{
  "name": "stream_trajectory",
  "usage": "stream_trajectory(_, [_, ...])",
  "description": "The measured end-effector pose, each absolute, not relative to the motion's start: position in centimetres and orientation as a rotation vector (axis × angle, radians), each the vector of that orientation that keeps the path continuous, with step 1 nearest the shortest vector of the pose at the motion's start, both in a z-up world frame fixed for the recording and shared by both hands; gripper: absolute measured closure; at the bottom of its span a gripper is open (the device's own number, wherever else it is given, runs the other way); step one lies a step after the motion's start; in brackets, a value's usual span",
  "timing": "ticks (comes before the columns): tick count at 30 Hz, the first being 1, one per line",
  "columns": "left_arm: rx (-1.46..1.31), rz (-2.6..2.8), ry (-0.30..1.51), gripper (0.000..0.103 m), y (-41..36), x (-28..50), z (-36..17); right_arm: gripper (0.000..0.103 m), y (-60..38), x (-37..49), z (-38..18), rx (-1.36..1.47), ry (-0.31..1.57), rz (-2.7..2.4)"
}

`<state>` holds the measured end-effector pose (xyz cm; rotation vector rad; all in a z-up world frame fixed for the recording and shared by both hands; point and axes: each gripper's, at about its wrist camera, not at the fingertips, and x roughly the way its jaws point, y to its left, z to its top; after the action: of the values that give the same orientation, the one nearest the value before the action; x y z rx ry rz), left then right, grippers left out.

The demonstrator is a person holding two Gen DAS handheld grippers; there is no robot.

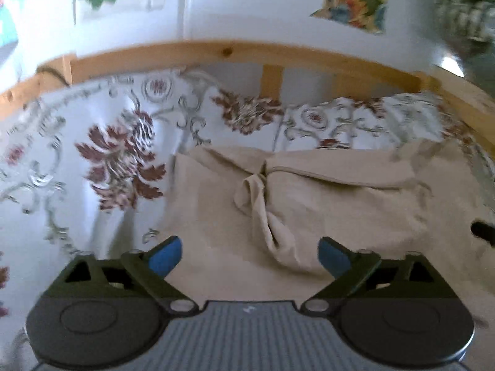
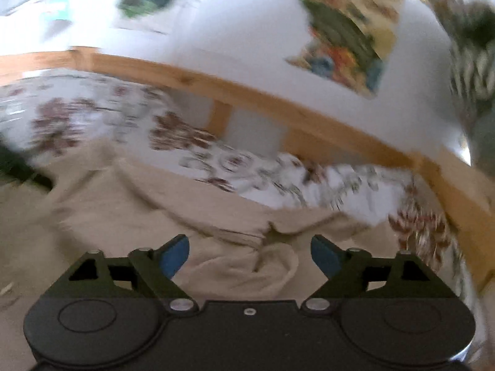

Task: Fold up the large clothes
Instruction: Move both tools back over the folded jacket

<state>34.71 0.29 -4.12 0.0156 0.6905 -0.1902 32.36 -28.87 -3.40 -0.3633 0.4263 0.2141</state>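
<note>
Left wrist view, gripper: we see the left gripper (image 1: 250, 258) at the bottom of the frame, its jaws spread wide with nothing between the blue pads (image 1: 165, 258).
Left wrist view, garment: the beige garment (image 1: 309, 198) fills the centre and lower right, lying flat on the floral bedspread (image 1: 102, 154); a twisted fold runs down its middle toward the gap between the jaws, without touching the pads.
Left wrist view, surroundings: a wooden bed rail (image 1: 216, 51) arcs across the upper third; above it, on the white wall, we note a colourful picture (image 1: 355, 3) at upper right.
Left wrist view, only here: a dark object at the right edge, too small to identify, and the garment's left edge against the bedspread.
Right wrist view, gripper: the right gripper (image 2: 250, 256) also stands wide open, holding nothing.
Right wrist view, garment: the beige garment (image 2: 130, 210) spreads over centre and left, a bunched lobe lying just beyond the jaws.
Right wrist view, surroundings: blurred; the wooden bed rail (image 2: 278, 102) slants down to the right, with the floral bedspread (image 2: 278, 176) between it and the garment.
Right wrist view, only here: the garment's far right corner and a dark shape at the left edge, which we cannot identify.
</note>
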Motion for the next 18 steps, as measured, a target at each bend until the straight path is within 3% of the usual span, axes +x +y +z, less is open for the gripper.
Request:
stream_trajectory(3, [0.076,-0.246,0.656,0.000,0.4,30.2,-2.0,0.001,-28.6,27.2,-2.1,-0.419,0.440,0.300])
stream_trajectory(9, [0.163,-0.390,0.646,0.000,-2.2,21.6,0.1,0.001,-26.8,17.5,-2.1,-0.606,0.495,0.464])
stream_trajectory(18, [0.374,-0.541,0.740,0.000,-4.9,14.5,-4.7,0.001,-22.7,13.7,-5.7,-0.709,0.775,0.613])
